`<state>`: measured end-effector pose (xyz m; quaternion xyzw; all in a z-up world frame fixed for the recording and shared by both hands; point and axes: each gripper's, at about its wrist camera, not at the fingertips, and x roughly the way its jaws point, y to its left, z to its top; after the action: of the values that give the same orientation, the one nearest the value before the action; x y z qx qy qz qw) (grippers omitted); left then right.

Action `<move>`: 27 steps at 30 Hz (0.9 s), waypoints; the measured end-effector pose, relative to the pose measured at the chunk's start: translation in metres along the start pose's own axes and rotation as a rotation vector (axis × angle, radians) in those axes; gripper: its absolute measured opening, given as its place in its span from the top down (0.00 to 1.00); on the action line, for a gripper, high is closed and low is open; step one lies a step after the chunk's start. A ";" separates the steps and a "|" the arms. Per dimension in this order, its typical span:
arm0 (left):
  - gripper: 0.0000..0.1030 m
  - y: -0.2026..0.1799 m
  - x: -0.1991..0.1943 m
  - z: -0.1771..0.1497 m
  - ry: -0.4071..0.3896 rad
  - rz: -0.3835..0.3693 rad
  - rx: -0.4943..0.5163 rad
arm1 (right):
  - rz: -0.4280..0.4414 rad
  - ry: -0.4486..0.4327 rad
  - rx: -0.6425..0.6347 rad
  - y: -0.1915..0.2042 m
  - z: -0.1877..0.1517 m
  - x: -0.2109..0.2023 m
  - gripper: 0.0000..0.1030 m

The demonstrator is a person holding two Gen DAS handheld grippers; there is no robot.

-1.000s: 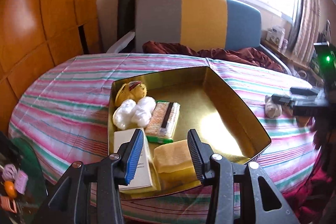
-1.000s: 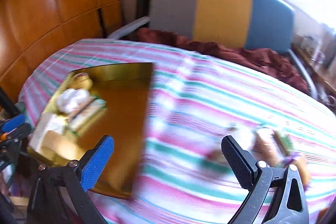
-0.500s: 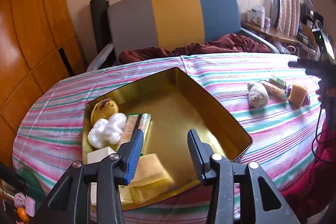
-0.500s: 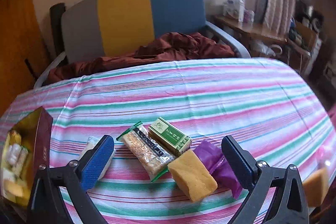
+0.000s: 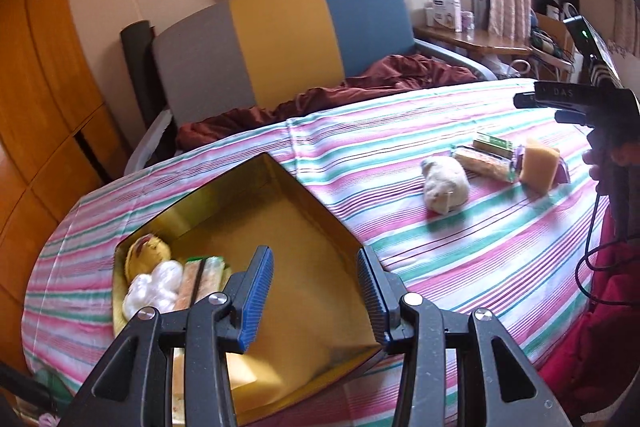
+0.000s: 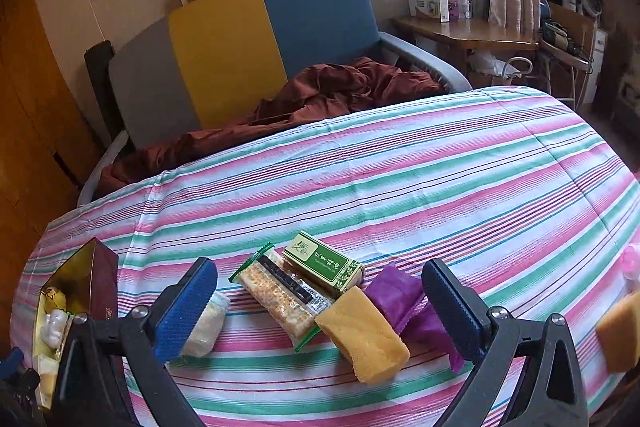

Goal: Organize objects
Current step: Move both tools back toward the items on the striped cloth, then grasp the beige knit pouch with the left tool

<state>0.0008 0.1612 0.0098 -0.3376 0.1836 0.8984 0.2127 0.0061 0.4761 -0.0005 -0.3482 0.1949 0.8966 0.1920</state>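
Picking comes next: right claw (image 6: pixel 320 301) hangs wide open, empty, over the sponge (image 6: pixel 362 333) and snack bar (image 6: pixel 280 293); left claw (image 5: pixel 316 295), part-open and empty, waits above the tin (image 5: pixel 280 183).

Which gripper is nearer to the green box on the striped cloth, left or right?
Right. The right gripper hovers just before the green box; the left gripper is over the gold tin, apart.

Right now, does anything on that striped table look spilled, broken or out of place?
Nothing looks spilled or damaged. A few things simply lie loose on the striped tablecloth, outside the gold tin box: a green carton, a clear-wrapped snack bar, a yellow sponge, a purple packet and a pale plush toy.
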 end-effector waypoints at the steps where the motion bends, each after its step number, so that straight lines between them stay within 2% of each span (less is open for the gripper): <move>1: 0.57 -0.004 0.002 0.002 0.002 -0.008 0.008 | 0.001 0.001 0.009 -0.002 0.000 0.000 0.00; 18: 0.57 -0.078 0.055 0.026 0.089 -0.164 0.101 | 0.022 0.031 0.240 -0.049 0.005 0.004 0.00; 22: 0.57 -0.083 0.078 0.038 0.168 -0.273 0.024 | 0.032 0.034 0.256 -0.053 0.005 0.005 0.00; 27: 0.56 -0.093 0.101 0.061 0.167 -0.308 -0.008 | 0.048 0.036 0.270 -0.056 0.006 0.006 0.00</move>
<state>-0.0532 0.2950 -0.0335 -0.4360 0.1432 0.8247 0.3305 0.0252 0.5280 -0.0127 -0.3303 0.3254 0.8602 0.2123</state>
